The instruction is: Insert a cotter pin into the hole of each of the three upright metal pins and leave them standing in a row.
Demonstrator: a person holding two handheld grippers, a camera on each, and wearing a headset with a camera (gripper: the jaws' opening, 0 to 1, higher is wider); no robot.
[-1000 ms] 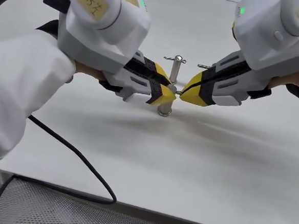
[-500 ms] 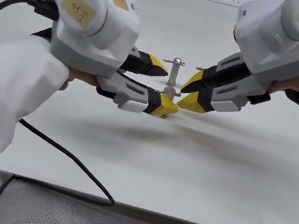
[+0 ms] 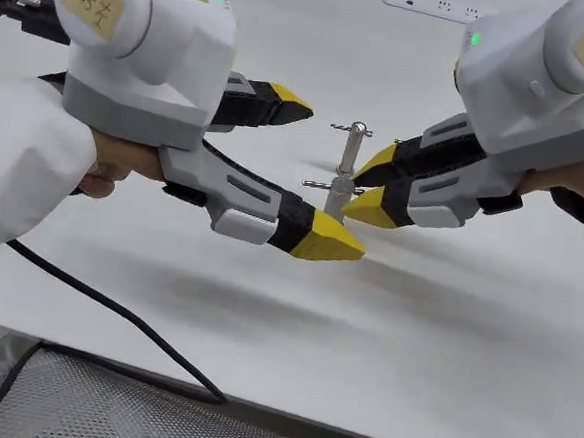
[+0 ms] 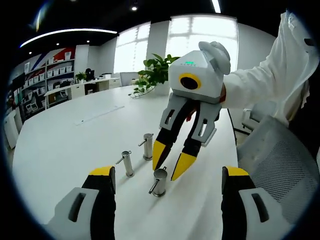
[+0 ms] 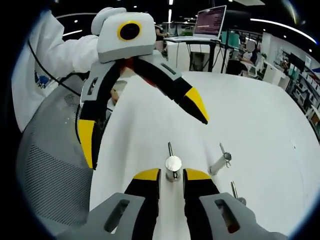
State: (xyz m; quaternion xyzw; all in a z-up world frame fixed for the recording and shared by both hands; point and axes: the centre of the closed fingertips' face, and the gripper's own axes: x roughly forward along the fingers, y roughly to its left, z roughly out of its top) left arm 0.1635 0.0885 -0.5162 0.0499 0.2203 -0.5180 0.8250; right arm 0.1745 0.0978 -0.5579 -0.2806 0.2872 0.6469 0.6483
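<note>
L hand-held gripper (image 5: 145, 139) wide open, empty; R hand-held gripper (image 4: 168, 168) part-open, jaws flanking nearest metal pin (image 5: 173, 164) (contact unclear).

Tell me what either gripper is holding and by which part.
Left gripper is open, holding nothing. Right gripper: jaws flank the top of the nearest metal pin; contact cannot be told.

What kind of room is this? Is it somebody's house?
Probably not a house. It looks like a big open office or workroom. There is a long white table, shelves full of boxes along the wall, a potted plant by large windows, and a computer screen on a desk.
</note>
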